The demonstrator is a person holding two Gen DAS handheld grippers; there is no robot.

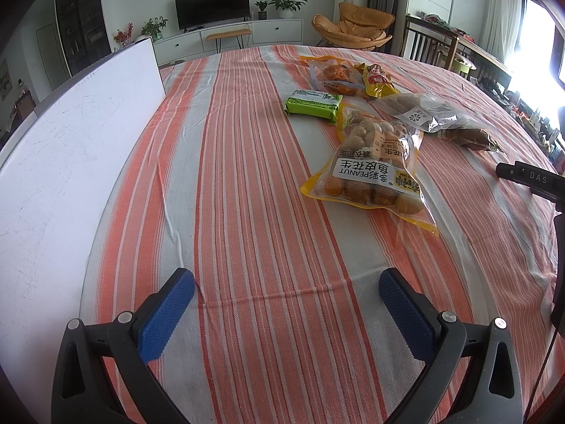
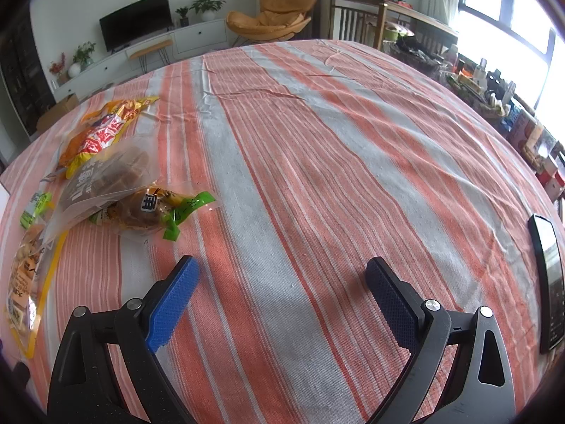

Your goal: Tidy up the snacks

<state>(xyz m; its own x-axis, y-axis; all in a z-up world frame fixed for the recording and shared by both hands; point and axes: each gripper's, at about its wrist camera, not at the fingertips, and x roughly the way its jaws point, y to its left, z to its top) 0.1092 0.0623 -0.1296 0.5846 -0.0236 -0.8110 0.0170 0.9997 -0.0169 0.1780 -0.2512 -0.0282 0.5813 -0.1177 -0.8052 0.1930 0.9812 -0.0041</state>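
Far left in the left wrist view, a white board (image 1: pixel 70 148) ran out of frame, its lower end cut off. The left claw (image 1: pixel 286 291) hung wide apart over the striped cloth of the worktop (image 1: pixel 247 176), holding nothing. Ahead and to its right lay the snacks, bunched together: a green packet (image 1: pixel 312 103), a yellow peanut bag (image 1: pixel 370 169) nearest, and a clear-fronted bag of something orange (image 1: pixel 335 76) beside a yellow-red pack (image 1: pixel 378 77) at the back. A translucent pouch (image 1: pixel 423 113) overlapped a dark snack (image 1: pixel 469 137), most of it hidden. A black part marked DAS (image 1: pixel 529 178) poked in at the right edge, probably the other gripper.

In the right wrist view the pile sat at the far left, the peanut bag (image 2: pixel 26 275) sliced by the frame and the dark snack's green-trimmed wrapper (image 2: pixel 152 212) half under the pouch (image 2: pixel 106 180). The right claw (image 2: pixel 280 270) was spread wide too, empty, above bare cloth. A dark phone-like slab (image 2: pixel 547 282) lay at the right edge, distorted. Beyond: a television (image 2: pixel 136 19), an orange chair (image 2: pixel 272 17), bright windows (image 2: pixel 512 3).
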